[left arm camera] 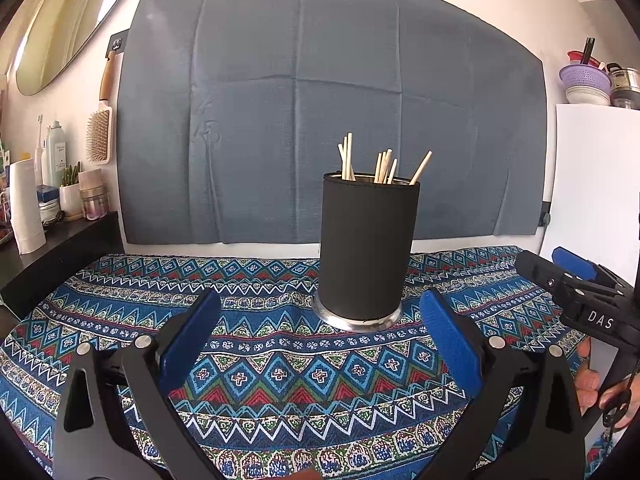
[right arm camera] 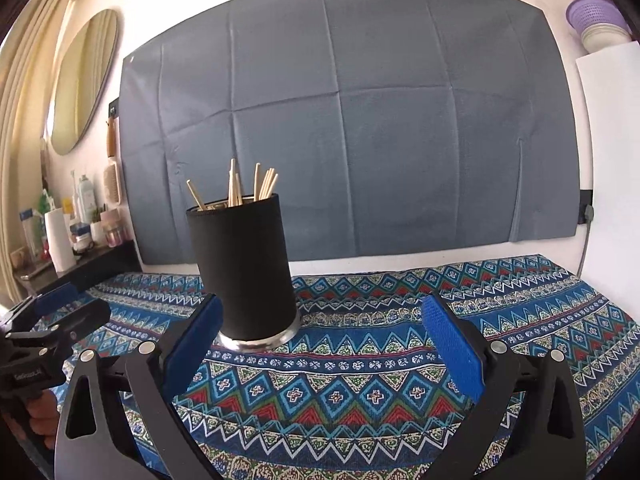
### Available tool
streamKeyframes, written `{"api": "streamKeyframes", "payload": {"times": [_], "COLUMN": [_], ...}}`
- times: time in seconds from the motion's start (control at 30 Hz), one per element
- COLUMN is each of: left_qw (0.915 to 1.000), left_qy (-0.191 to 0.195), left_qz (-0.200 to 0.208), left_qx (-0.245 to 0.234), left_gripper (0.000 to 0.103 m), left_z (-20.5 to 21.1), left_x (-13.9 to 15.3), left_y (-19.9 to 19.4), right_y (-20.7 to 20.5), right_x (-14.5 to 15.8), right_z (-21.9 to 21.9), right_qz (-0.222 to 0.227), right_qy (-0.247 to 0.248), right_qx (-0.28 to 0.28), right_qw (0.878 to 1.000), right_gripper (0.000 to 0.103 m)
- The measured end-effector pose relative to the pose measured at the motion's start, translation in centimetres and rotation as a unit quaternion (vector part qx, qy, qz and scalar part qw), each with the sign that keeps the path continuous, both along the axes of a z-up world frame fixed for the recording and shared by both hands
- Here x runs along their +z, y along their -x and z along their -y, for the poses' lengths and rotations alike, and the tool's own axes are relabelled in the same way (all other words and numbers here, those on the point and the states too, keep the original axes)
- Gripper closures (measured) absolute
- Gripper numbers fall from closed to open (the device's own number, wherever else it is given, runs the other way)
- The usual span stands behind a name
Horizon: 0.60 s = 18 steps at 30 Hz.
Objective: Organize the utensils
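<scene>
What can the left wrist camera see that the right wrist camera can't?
Only the left wrist view shows the right tongs from the side, a steel pot on the high shelf, and the left tongs open up close. Only the right wrist view shows the cable on the wall. Both show the black cup of chopsticks, the patterned cloth and the mirror.
</scene>
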<state>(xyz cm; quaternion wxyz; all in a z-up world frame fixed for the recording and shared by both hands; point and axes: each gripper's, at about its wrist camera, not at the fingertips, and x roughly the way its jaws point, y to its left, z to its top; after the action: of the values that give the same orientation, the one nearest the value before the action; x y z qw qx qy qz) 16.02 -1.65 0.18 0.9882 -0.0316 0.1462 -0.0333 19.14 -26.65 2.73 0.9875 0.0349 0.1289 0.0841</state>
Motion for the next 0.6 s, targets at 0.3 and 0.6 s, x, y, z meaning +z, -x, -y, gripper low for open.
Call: {"api": "streamKeyframes", "payload": {"times": [0.3, 0.6], "left_qw": [1.0, 0.9999], "left_qy": [-0.008, -0.011], "left_qz": [-0.001, -0.003], "left_qx": [-0.002, -0.007], "left_gripper": [0.006, 0.006], "left_z": [0.3, 0.5], "left_x": [0.0, 0.0], "left_y": [0.0, -0.1], "right_y": [-0.1, -0.2], "right_x": [-0.3, -0.3], "right_z": [-1.1, -1.1], "right_qz": [-0.004, -0.007], "right_qy": [0.028, 0.029], "right_qx": [0.006, 0.003], "right_qw": [1.0, 1.0], "right_gripper": [0.008, 0.008]}}
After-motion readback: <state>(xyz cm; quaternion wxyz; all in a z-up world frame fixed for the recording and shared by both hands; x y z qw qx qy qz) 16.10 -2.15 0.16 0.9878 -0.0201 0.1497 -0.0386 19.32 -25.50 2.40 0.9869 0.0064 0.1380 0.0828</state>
